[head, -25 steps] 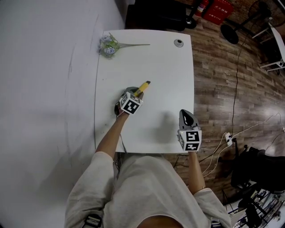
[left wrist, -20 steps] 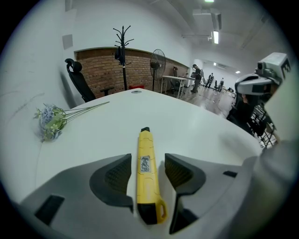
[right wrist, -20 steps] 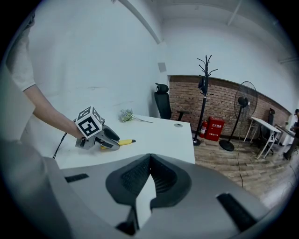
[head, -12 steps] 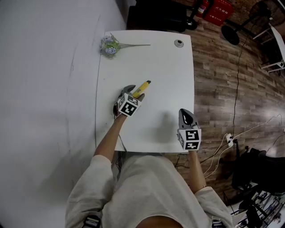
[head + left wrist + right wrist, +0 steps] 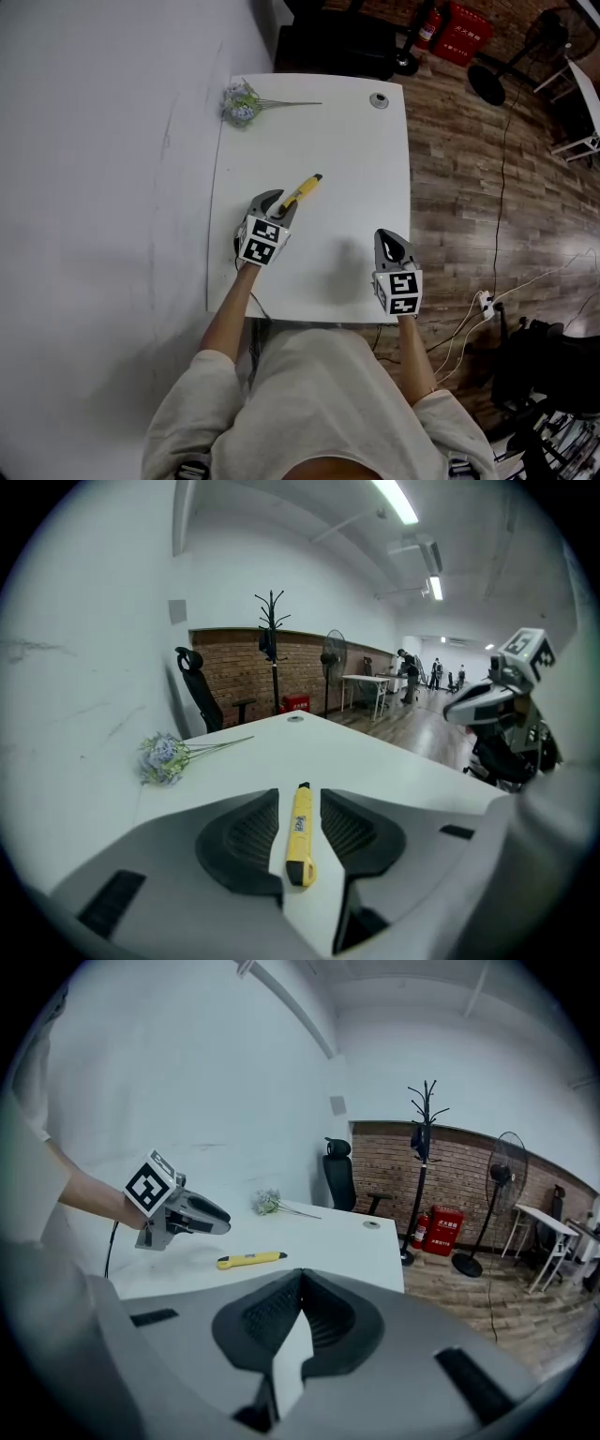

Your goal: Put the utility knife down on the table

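The yellow utility knife lies flat on the white table, its tip pointing away from me. My left gripper hangs just behind the knife's rear end, raised off the table. In the left gripper view the knife shows through the gap between the jaws, which do not touch it. The left jaws have just been closing and stand partly open, gripping nothing. The right gripper view shows the knife on the table, apart from the left gripper. My right gripper is shut and empty near the table's front right edge.
A small bunch of artificial flowers lies at the table's far left corner, and a round cable grommet sits at the far right. A white wall runs along the table's left side. Wooden floor with cables lies to the right.
The left gripper has let go of the knife, risen and drawn back toward me. The knife stays on the table. The right gripper has not moved.
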Available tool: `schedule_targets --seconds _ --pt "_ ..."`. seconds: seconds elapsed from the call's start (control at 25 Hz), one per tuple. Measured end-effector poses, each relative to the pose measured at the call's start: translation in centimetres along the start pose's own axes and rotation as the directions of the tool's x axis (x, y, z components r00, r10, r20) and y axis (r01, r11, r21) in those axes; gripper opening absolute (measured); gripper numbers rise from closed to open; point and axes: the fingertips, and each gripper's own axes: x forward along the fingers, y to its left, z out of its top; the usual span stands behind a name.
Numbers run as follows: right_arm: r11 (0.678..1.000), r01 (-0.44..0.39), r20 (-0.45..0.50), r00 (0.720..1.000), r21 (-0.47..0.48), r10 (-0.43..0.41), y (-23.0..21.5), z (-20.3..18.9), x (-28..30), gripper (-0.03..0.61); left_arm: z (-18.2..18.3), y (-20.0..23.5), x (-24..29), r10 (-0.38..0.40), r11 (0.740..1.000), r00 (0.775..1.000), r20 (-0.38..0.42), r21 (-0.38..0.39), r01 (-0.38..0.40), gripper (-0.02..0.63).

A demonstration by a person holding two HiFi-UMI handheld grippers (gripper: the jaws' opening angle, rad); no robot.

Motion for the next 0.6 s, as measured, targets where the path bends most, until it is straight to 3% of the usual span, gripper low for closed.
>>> schedule_targets --seconds 0.24,0.6 --pt "1.000 -0.004 0.041 0.999 -0.025 0.005 0.3 1.8 -0.5 -0.002 1.8 0.0 -4.6 0.071 0.994 0.993 0.096 -0.091 -0.063 0.048" --pt "0.999 0.004 0.114 0.994 -0.040 0.001 0.6 4.5 -2.3 -0.002 4.8 -1.0 -10.3 0.123 0.985 0.965 0.232 -0.143 -0.091 0.009"
